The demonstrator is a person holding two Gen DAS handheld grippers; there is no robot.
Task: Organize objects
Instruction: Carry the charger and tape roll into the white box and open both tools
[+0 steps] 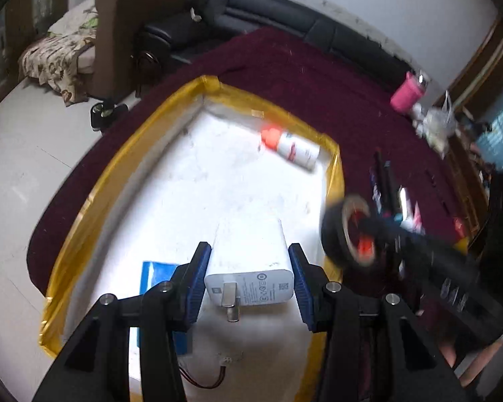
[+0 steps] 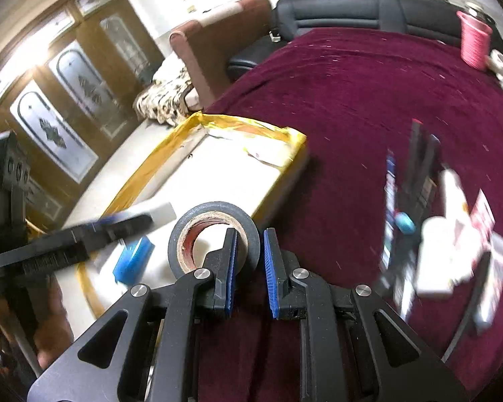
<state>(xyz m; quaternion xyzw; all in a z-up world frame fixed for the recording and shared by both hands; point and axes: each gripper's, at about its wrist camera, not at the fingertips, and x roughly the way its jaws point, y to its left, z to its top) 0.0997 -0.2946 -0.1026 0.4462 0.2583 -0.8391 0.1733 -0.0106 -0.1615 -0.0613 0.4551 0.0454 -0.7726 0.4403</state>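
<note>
Holding one white plastic charger block [image 1: 251, 261] between our left gripper [image 1: 249, 283] fingers, one black tape roll [image 2: 214, 234] pinched in our right gripper [image 2: 249, 268].

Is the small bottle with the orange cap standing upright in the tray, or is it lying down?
Lying down. The bottle rests on its side on the white floor of the tray, near the far right corner.

Right claw [image 1: 369, 231] motion-blurred in left wrist view. Items on the maroon table [image 2: 352, 100] at right, including a white object [image 2: 436, 261], smeared beyond identification. Blue box [image 1: 157, 274] partly hidden behind the left claw's finger [image 1: 194, 288].
</note>
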